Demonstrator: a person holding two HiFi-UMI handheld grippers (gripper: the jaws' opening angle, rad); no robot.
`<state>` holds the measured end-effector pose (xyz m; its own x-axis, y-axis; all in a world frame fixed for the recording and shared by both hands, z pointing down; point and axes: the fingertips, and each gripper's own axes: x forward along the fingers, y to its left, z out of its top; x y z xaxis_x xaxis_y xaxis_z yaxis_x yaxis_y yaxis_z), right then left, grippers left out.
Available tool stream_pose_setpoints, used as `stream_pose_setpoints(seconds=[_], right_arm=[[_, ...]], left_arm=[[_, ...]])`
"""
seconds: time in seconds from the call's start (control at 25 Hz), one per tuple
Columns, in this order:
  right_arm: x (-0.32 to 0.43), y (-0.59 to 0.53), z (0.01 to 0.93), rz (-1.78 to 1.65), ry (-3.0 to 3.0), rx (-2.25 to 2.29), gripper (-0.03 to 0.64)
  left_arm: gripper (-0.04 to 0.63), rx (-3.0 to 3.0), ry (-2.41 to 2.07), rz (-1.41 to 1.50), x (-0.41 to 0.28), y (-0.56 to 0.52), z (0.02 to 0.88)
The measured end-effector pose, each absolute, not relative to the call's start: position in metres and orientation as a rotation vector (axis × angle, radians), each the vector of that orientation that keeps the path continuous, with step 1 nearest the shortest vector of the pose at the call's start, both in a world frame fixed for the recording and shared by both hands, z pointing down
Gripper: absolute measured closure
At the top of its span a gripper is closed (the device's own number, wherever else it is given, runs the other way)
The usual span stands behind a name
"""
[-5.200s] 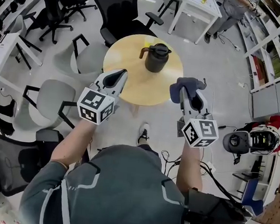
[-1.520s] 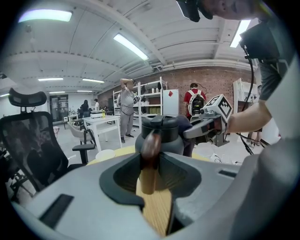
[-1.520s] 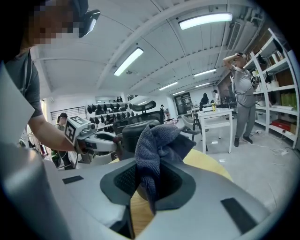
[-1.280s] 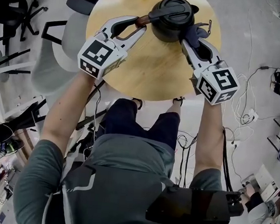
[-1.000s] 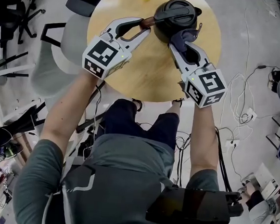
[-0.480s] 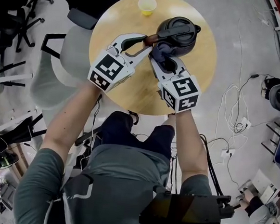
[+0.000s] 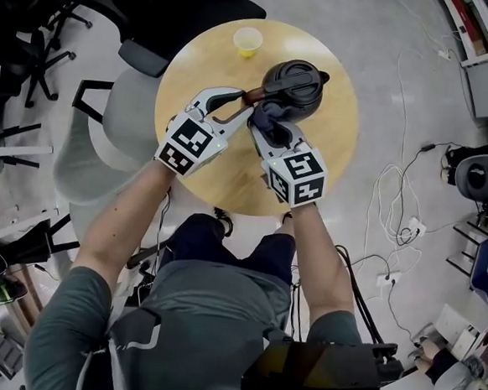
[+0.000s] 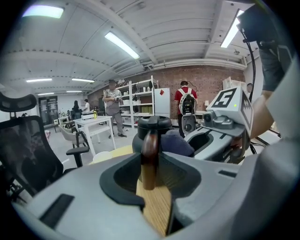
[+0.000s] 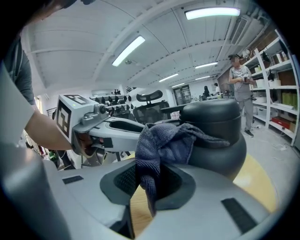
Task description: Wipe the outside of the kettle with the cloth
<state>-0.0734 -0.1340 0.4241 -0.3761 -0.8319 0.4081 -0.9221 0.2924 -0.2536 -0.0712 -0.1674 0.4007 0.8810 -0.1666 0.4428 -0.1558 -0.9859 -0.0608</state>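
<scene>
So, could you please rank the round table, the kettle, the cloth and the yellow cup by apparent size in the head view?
1. round table
2. kettle
3 and 4. cloth and yellow cup: they look about alike. The cloth is bunched and partly hidden, so I won't rank these two.

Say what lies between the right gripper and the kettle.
The dark blue cloth, pinched in the right gripper and lying against the kettle's side; the right gripper view shows it plainly.

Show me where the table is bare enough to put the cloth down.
Bare wood lies on the table right of the kettle out to the rim, and left of the yellow cup. Crowded at the kettle's near side: left tongs, right tongs, cloth.
</scene>
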Motion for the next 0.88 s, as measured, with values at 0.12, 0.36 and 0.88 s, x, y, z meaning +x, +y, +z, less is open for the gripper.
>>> stream_pose_setpoints(seconds=[0.12,0.36,0.88], right_arm=[[-0.062,-0.113,0.408,0.699,-2.386,1.653,0.526],[-0.014,-0.069,0.384,0.703,-2.432,1.704,0.526],[0.138,-0.133,0.391,0.616,-2.493,1.581,0.526]], left_arm=[[0.479,-3.031,0.284,-0.717,-0.074,-0.167,0.393],[0.479,-2.996,0.355,-0.779,-0.072,-0.164,0.391],[0.463,-2.996,0.712,-0.863,-0.056,-0.175,0.405]])
